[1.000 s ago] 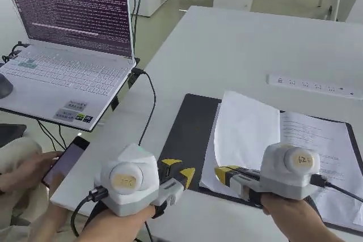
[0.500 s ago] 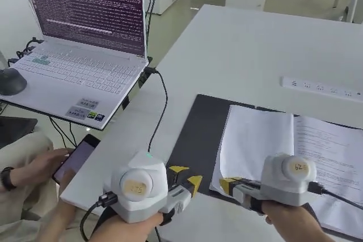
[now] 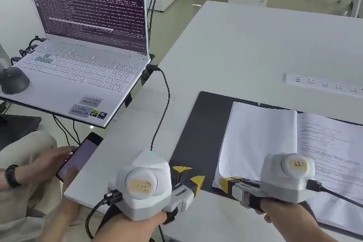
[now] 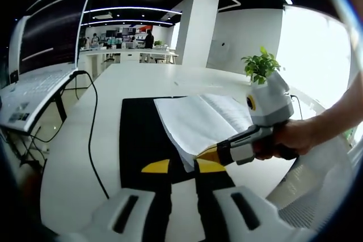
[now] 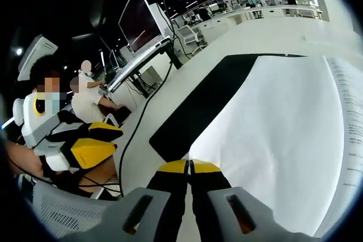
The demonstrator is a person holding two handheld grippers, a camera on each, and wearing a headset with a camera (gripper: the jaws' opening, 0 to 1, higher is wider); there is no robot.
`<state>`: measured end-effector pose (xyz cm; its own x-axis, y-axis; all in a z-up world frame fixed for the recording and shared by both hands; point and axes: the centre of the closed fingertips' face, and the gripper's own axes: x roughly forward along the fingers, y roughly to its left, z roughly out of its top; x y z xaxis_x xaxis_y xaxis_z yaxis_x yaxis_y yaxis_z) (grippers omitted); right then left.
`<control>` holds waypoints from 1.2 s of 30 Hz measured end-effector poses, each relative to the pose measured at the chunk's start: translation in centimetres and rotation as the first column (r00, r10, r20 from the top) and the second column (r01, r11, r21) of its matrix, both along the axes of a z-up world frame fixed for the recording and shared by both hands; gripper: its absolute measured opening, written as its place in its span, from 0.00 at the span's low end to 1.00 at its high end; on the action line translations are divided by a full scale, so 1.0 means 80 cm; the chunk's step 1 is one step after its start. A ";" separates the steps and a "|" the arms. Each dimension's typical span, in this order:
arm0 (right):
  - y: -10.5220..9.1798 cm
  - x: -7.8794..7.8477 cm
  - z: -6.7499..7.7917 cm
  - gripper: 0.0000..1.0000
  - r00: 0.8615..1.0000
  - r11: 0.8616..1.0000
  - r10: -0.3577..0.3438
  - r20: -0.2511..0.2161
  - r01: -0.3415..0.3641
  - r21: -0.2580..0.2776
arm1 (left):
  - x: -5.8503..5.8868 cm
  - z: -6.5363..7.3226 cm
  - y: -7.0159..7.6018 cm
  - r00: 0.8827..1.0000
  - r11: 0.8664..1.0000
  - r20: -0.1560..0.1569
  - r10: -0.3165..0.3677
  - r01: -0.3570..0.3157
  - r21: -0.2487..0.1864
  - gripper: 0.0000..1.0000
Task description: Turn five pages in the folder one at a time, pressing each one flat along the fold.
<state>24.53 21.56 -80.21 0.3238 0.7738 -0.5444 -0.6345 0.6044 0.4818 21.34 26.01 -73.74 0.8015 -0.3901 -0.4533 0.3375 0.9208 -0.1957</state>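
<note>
Right gripper view: right gripper (image 5: pixel 190 167) clamped on page (image 5: pixel 272 128) corner at folder's (image 5: pixel 210 100) near edge, to lay it flat; left gripper (image 4: pixel 187 166) agape at folder's near-left corner, ready to press.

My left gripper (image 3: pixel 190 176) and right gripper (image 3: pixel 226 184) are both white-bodied, with black jaws tipped in bright yellow. The folder (image 3: pixel 195 134) is flat black on the white table (image 3: pixel 244 43), the top page (image 3: pixel 255 140) is blank white, and the sheet (image 3: pixel 334 151) beside it is white with fine lines of dark print. Off to the side, the laptop (image 3: pixel 74 72) is silvery white, its screen (image 3: pixel 91 4) is dark purple with rows of pale text, and a black cable (image 3: pixel 168 97) runs from it.
</note>
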 end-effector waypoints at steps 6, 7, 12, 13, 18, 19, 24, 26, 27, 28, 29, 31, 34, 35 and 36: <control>-0.007 -0.004 0.016 0.05 1.000 0.998 -0.022 -0.010 0.023 0.060 | 0.007 -0.004 -0.007 1.000 1.000 -0.006 -0.024 0.024 0.014 0.14; -0.011 -0.005 0.019 0.04 1.000 0.998 -0.022 -0.004 0.022 0.062 | 0.008 -0.005 -0.009 1.000 0.999 -0.008 -0.029 0.029 0.017 0.13; -0.038 0.000 0.029 0.05 0.998 0.994 -0.061 -0.001 0.061 0.090 | 0.021 -0.016 -0.027 0.996 0.996 -0.024 -0.081 0.082 0.043 0.12; -0.048 0.004 0.032 0.04 0.997 0.992 -0.082 0.006 0.081 0.096 | 0.023 -0.019 -0.030 0.995 0.994 -0.029 -0.095 0.096 0.052 0.12; -0.092 0.023 0.039 0.03 0.985 0.976 -0.175 -0.009 0.174 0.127 | 0.044 -0.043 -0.059 0.986 0.982 -0.050 -0.162 0.166 0.093 0.11; -0.099 0.027 0.040 0.02 0.982 0.973 -0.188 -0.011 0.187 0.131 | 0.049 -0.049 -0.066 0.983 0.978 -0.055 -0.175 0.180 0.104 0.11; -0.143 0.055 0.043 0.01 0.963 0.952 -0.268 -0.026 0.269 0.146 | 0.065 -0.072 -0.083 0.980 0.972 -0.072 -0.186 0.194 0.132 0.11; -0.155 0.065 0.043 0.00 0.957 0.944 -0.290 -0.031 0.291 0.153 | 0.068 -0.076 -0.087 0.981 0.970 -0.071 -0.183 0.192 0.152 0.09; -0.163 0.073 0.044 0.00 0.953 0.940 -0.302 -0.037 0.304 0.156 | 0.069 -0.079 -0.088 0.981 0.969 -0.075 -0.180 0.190 0.160 0.08; -0.167 0.078 0.045 0.00 0.949 0.936 -0.312 -0.040 0.314 0.161 | 0.070 -0.084 -0.088 0.982 0.967 -0.079 -0.174 0.186 0.173 0.07; -0.174 0.086 0.046 0.00 0.944 0.930 -0.327 -0.046 0.330 0.165 | 0.071 -0.087 -0.088 0.982 0.967 -0.078 -0.170 0.182 0.176 0.07; -0.182 0.099 0.047 0.00 0.940 0.926 -0.336 -0.053 0.340 0.167 | 0.072 -0.094 -0.085 0.984 0.967 -0.093 -0.152 0.168 0.189 0.07; -0.190 0.117 0.047 0.00 0.938 0.922 -0.342 -0.059 0.347 0.170 | 0.071 -0.100 -0.078 0.988 0.968 -0.098 -0.118 0.136 0.210 0.04; -0.191 0.120 0.047 0.00 0.937 0.922 -0.343 -0.061 0.348 0.171 | 0.072 -0.099 -0.077 0.990 0.971 -0.093 -0.107 0.125 0.203 0.04; -0.189 0.123 0.050 0.00 0.937 0.921 -0.342 -0.067 0.348 0.174 | 0.072 -0.099 -0.077 0.990 0.972 -0.093 -0.101 0.119 0.202 0.03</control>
